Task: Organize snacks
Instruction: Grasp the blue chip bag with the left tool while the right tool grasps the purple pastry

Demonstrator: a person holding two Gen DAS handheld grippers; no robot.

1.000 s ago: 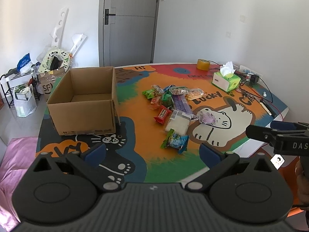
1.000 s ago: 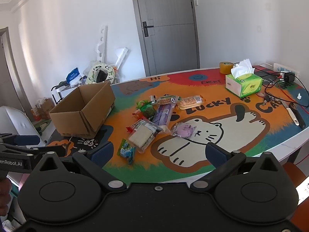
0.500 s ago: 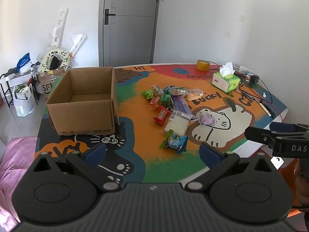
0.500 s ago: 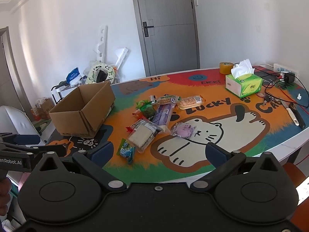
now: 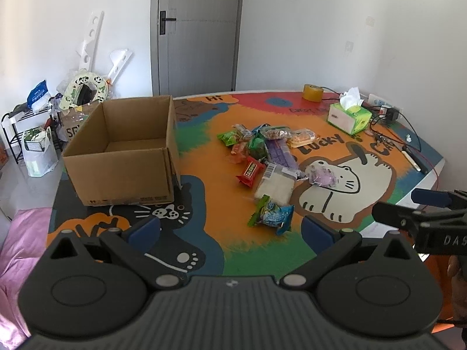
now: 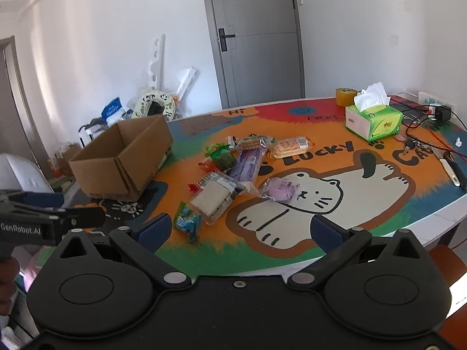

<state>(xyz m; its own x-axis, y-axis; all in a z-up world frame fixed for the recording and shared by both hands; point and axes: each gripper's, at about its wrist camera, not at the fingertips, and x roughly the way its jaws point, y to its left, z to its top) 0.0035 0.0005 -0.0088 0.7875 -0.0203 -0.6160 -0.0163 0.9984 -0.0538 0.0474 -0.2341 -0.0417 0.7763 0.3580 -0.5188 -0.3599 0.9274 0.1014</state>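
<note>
An open, empty cardboard box (image 5: pixel 122 151) (image 6: pixel 125 157) stands on the left of the colourful table mat. A pile of wrapped snacks (image 5: pixel 268 154) (image 6: pixel 239 163) lies mid-table: a blue-green packet (image 5: pixel 273 214) (image 6: pixel 186 223) nearest, a white pack (image 5: pixel 275 183) (image 6: pixel 216 194), a red packet (image 5: pixel 251 172), a purple pouch (image 5: pixel 321 175) (image 6: pixel 280 188). My left gripper (image 5: pixel 230 229) is open and empty over the near table edge. My right gripper (image 6: pixel 239 229) is open and empty, also short of the snacks.
A green tissue box (image 5: pixel 348 115) (image 6: pixel 373 122), a tape roll (image 5: pixel 312 92) (image 6: pixel 344 96), cables and a charger (image 6: pixel 437 113) sit at the far right. Bags and clutter (image 5: pixel 38 134) stand on the floor left of the table. A grey door (image 5: pixel 198 29) is behind.
Both grippers have crept slightly forward; the view has barely shifted. Nothing on the table has moved.
</note>
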